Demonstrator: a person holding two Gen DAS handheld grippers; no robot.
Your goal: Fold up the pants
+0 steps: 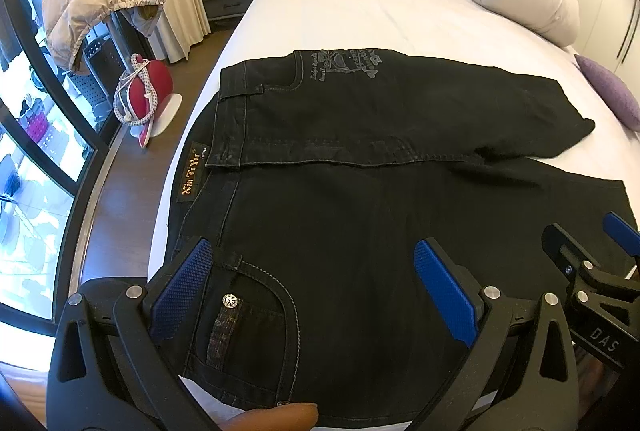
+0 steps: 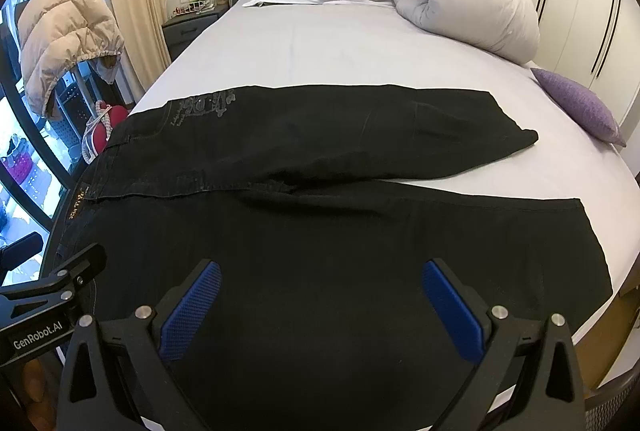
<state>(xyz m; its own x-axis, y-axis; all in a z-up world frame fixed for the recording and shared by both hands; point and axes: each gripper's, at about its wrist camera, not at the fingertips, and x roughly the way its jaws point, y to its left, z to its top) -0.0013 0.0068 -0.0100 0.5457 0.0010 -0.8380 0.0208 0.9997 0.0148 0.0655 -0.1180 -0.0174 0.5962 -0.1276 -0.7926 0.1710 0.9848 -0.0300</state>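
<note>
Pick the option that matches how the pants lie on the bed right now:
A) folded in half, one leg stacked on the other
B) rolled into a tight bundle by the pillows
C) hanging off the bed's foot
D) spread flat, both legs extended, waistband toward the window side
D: the pants lie flat on the bed, the two legs side by side and splayed apart at the hems, the waistband label at the window-side edge.

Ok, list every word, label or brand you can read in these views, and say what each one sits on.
"GenRobot.AI": white print on the left gripper body, seen in the right wrist view.
"DAS": white print on the right gripper body, seen in the left wrist view.
"Xin Tu Yu", roughly: gold lettering on the waistband label of the black pants; uncertain.
Grey print by the far pocket: script too small to read.
</note>
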